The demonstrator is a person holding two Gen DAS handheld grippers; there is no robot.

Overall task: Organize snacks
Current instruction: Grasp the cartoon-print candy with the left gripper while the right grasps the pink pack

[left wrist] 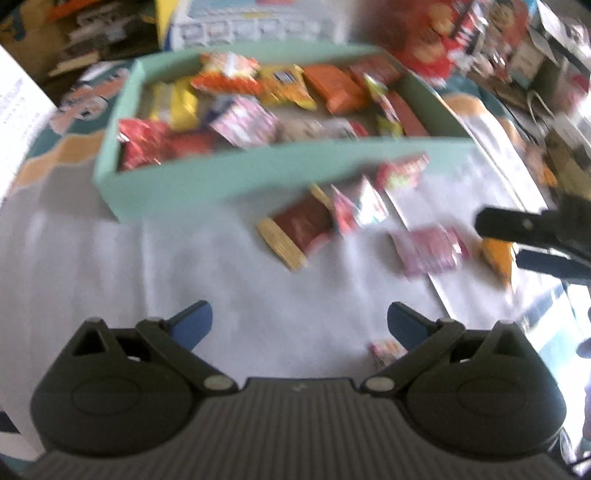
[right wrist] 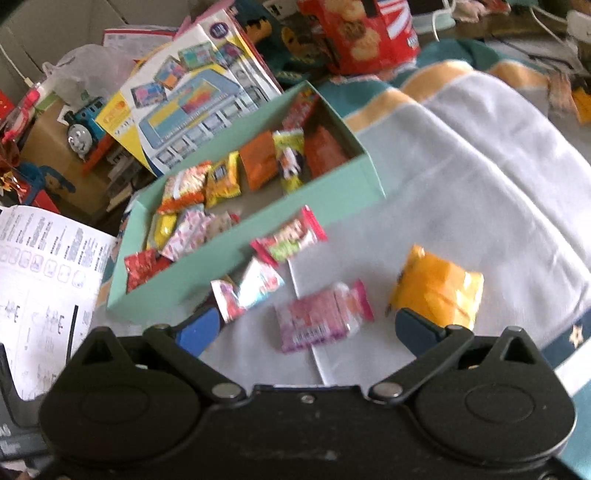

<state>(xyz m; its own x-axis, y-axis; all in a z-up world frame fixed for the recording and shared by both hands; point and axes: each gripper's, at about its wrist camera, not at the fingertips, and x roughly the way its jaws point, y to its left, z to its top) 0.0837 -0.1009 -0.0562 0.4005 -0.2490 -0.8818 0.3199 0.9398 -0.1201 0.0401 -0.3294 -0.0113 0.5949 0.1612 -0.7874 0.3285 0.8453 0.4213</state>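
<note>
Snack packets fill much of the mint-green box (right wrist: 332,192), which stands on a pale cloth (right wrist: 461,177); motion blur smears both views, so no printing on the wrappers can be read. Inside the box, an orange packet (right wrist: 258,162) and a yellow packet (right wrist: 222,180) lie among others that overlap, and the near wall of the box hides the lower edges of those closest to it. Just outside that near wall lie loose packets: a pink-and-green packet (right wrist: 290,240), a white-and-pink packet (right wrist: 258,284) and a dark red packet with tan ends (left wrist: 295,229), the last hidden in the right wrist view behind a blue fingertip. Farther from the box lie a pink packet (right wrist: 321,317) and a yellow-orange bag (right wrist: 439,288), whose lower corner is covered by the other fingertip. Right gripper (right wrist: 304,328) has its jaws spread wide with nothing pinched; the pink packet lies on the cloth between them. Left gripper (left wrist: 299,325) is likewise spread and empty above bare cloth, a small pink packet (left wrist: 386,352) half hidden behind its right finger. Beyond the box stand a printed toy carton (right wrist: 199,96), a red biscuit bag (right wrist: 362,33) and a blue toy locomotive (right wrist: 83,125); a printed sheet (right wrist: 40,280) is cut off at the frame edge.
</note>
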